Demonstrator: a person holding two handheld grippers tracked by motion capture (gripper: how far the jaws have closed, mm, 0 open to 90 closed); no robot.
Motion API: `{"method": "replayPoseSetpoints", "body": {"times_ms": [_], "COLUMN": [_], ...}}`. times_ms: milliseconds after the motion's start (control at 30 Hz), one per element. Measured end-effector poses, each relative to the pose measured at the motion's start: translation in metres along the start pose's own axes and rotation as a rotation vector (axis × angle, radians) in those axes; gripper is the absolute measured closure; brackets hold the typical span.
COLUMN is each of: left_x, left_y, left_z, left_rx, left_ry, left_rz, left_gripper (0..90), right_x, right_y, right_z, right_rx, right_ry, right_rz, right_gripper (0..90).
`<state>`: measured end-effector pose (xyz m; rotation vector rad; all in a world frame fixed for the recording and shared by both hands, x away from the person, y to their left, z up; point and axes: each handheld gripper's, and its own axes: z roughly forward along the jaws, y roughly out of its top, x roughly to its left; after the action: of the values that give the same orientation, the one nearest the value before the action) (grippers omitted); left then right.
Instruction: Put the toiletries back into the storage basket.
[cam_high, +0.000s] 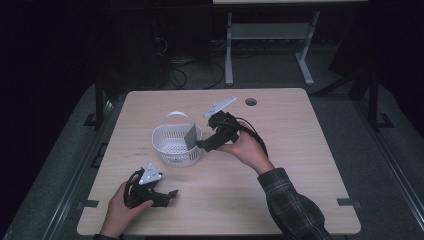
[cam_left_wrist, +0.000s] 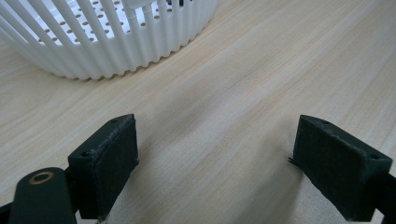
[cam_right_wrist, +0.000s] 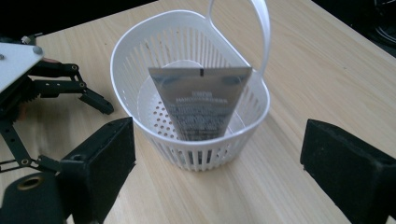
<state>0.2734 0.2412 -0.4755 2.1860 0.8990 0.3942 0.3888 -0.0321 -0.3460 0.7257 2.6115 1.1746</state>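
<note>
— Right claw (cam_high: 199, 145) is held just beside the white basket (cam_high: 176, 145), its jaws spread wide and nothing gripped between them.

— And in the right gripper view the same is confirmed: both black pads are seen well apart, with the basket (cam_right_wrist: 191, 100) framed between them farther off.

— A grey foil sachet (cam_right_wrist: 200, 101) is seen standing inside that basket, leaned against the near wall, wide end up, narrow end down on the perforated floor. In the high view the sachet (cam_high: 191, 136) is propped at the basket's right side.

— The basket's handle (cam_right_wrist: 254, 28) is raised upright.

— Now the left claw (cam_high: 170, 195): it is held low over the bench (cam_high: 300, 150) near the front edge, well apart from the basket. Its jaws are parted too, and bare wood is shown between them in the left gripper view.

— The basket's ribbed wall (cam_left_wrist: 116, 42) is caught at the top of that view, resting on the bench.

— The left claw (cam_right_wrist: 95, 100) is also picked up at the left of the right gripper view, empty.
</note>
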Motion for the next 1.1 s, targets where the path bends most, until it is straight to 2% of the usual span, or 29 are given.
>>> {"method": "replayPoseSetpoints", "body": {"times_ms": [433, 633, 900, 1100], "left_x": [0.000, 0.000, -0.001, -0.001], "left_y": [0.000, 0.000, 0.000, 0.000], "left_z": [0.000, 0.000, 0.000, 0.000], "left_rx": [0.004, 0.004, 0.000, -0.003], "left_ry": [-0.001, -0.001, 0.002, 0.003], "left_rz": [0.003, 0.003, -0.001, -0.001], "left_gripper": [12.9, 12.9, 12.9, 12.9], "right_x": [-0.004, -0.006, -0.011, -0.015], "right_y": [-0.038, -0.059, -0.096, -0.125], "right_z": [-0.023, -0.031, -0.042, -0.053], "right_rx": [0.003, 0.001, 0.012, 0.002], "right_ry": [-0.055, -0.063, -0.080, -0.104], "right_rz": [0.033, 0.052, 0.090, 0.138], "right_gripper": [9.6, 8.5, 7.7, 4.7]}}
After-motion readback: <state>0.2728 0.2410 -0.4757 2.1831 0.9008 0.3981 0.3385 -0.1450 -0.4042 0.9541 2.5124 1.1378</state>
